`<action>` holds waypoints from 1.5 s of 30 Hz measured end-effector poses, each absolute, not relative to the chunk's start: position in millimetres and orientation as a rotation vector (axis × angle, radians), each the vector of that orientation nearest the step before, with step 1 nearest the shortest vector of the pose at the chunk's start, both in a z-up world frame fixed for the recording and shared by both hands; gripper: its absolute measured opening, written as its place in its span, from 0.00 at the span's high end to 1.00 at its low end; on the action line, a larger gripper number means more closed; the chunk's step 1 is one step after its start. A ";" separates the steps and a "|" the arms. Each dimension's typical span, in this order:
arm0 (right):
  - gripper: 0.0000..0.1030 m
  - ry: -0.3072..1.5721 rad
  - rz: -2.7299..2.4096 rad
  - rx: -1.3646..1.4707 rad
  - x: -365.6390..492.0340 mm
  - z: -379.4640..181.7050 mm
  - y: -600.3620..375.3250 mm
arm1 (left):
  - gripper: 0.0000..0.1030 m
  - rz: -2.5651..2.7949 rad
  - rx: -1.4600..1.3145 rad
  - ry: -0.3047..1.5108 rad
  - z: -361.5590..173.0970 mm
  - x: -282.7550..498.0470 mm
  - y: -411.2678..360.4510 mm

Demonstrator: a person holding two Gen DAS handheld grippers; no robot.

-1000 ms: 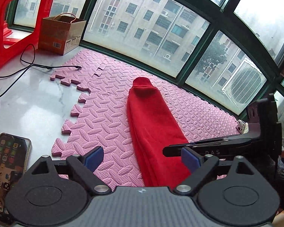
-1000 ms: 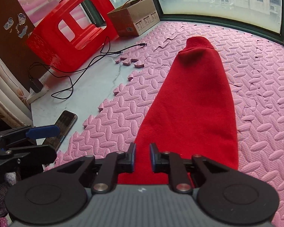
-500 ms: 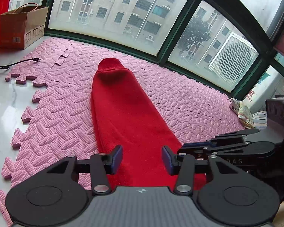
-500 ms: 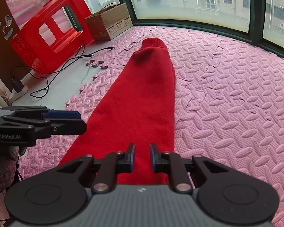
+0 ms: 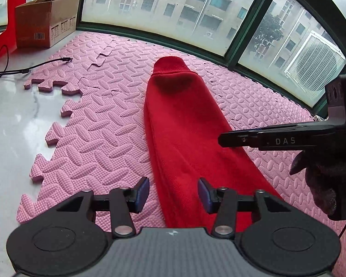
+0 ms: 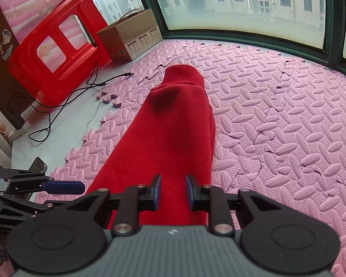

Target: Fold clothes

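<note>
A red garment (image 5: pixel 184 124) lies folded into a long narrow strip on the pink foam mat (image 5: pixel 103 124), its ribbed end toward the window. It also shows in the right wrist view (image 6: pixel 170 127). My left gripper (image 5: pixel 173 190) is open and empty over the strip's near left edge. My right gripper (image 6: pixel 173 190) is open, empty, with a narrower gap, over the strip's near end. The right gripper also shows at the right of the left wrist view (image 5: pixel 276 137). The left gripper also shows at the lower left of the right wrist view (image 6: pixel 57 187).
A cardboard box (image 5: pixel 46 20) stands at the back left by the window. A red plastic stool (image 6: pixel 55 46) lies on its side beside it. Black cables (image 6: pixel 64 106) run over the white floor (image 5: pixel 13 120). A phone (image 6: pixel 38 165) lies left of the mat.
My left gripper has opened wider and swung left along the strip's edge. My right gripper has opened from nearly closed. The garment has not moved.
</note>
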State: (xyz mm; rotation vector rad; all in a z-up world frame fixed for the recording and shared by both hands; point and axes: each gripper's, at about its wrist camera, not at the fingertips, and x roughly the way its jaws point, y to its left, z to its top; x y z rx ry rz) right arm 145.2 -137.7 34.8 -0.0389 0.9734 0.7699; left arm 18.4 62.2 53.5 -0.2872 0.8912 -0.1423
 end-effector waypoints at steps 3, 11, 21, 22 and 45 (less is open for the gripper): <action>0.67 0.963 0.751 -0.044 162.4 33.5 -132.8 | 0.51 -0.123 -0.243 0.907 48.2 27.7 57.7; 0.61 0.960 0.781 0.136 197.5 31.3 -147.7 | 0.50 -0.104 -0.243 0.934 36.6 35.7 63.9; 0.60 1.013 0.758 0.114 239.3 1.5 -121.5 | 0.48 -0.098 -0.246 0.931 36.5 39.1 71.5; 0.60 1.013 0.761 0.118 240.4 0.7 -121.3 | 0.48 -0.096 -0.244 0.931 36.6 39.2 72.3; 0.88 0.974 0.634 0.246 251.9 5.5 -155.6 | 0.39 -0.116 -0.218 0.901 49.5 46.9 64.6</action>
